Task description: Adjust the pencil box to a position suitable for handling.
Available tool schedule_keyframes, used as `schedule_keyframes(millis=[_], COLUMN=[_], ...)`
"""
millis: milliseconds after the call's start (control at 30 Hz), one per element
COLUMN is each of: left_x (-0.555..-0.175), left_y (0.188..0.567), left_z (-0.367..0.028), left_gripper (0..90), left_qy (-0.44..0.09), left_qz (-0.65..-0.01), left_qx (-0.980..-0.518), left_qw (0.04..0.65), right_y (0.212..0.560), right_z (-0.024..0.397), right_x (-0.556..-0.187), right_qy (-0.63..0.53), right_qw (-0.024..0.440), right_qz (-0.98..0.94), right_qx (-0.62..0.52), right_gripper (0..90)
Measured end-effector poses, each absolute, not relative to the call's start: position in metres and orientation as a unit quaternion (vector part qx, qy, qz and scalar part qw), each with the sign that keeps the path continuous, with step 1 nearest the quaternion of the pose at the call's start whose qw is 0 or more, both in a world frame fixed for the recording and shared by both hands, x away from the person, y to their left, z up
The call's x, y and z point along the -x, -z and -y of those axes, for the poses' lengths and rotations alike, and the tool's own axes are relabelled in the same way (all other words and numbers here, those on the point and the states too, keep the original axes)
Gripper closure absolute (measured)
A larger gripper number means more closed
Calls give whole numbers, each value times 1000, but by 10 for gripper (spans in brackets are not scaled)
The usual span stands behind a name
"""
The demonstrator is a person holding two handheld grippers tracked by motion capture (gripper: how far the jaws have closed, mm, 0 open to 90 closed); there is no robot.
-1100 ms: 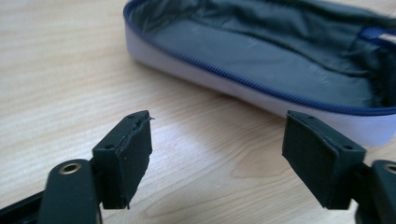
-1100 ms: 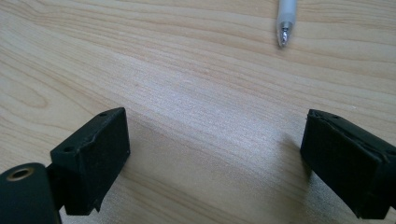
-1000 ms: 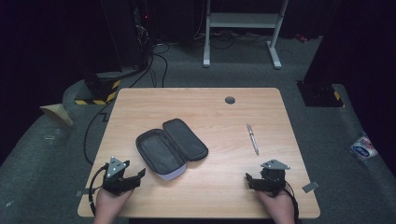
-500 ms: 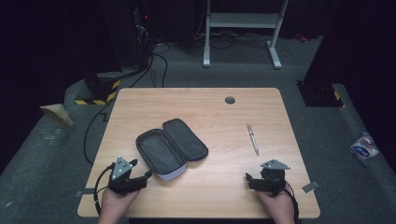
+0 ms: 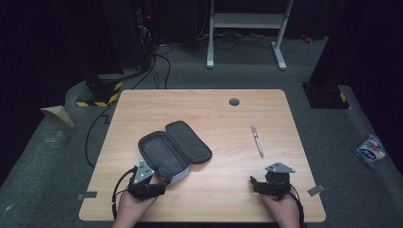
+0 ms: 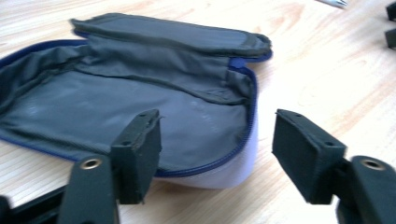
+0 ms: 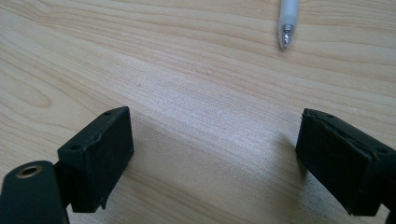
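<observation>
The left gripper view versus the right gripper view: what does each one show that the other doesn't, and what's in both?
Left gripper view alone: an open pencil case, dark lining showing, blue zipper round its edge, lying just past the left gripper, whose jaws stand wide apart.

Right gripper view alone: the tip end of a pen, lying beyond the right gripper, well clear of its jaws, which are also wide apart with nothing between them.

Both: the light wooden table underneath, and a pair of black jaws rising from the bottom.

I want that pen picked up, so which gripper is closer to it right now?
Right. The right gripper sits just below the pen, open on bare table. The left gripper is far across, at the open pencil case.
</observation>
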State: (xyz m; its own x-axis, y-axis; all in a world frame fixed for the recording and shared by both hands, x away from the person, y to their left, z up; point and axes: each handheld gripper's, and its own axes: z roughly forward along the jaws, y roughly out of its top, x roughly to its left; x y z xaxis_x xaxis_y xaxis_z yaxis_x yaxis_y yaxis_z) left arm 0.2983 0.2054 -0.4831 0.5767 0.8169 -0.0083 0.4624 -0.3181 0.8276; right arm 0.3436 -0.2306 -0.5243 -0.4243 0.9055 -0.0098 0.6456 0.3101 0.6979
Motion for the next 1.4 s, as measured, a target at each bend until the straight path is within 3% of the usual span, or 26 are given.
schedule_keyframes(millis=[667, 1000, 1400], left_x=[-303, -302, -305], left_y=[491, 492, 491], left_z=[-188, -178, -147], left_gripper=[571, 796, 871], left_qy=[-185, -183, -192], left_qz=[-386, -378, -359], left_qx=[-805, -806, -808], left_qw=[412, 418, 425], right_y=[524, 524, 524], right_z=[230, 230, 230], right_x=[-343, -343, -343], right_qy=[-315, -316, -316], right_qw=[208, 208, 208], right_qz=[-783, -783, -783], right_qx=[-494, -493, -493], right_gripper=[111, 113, 116])
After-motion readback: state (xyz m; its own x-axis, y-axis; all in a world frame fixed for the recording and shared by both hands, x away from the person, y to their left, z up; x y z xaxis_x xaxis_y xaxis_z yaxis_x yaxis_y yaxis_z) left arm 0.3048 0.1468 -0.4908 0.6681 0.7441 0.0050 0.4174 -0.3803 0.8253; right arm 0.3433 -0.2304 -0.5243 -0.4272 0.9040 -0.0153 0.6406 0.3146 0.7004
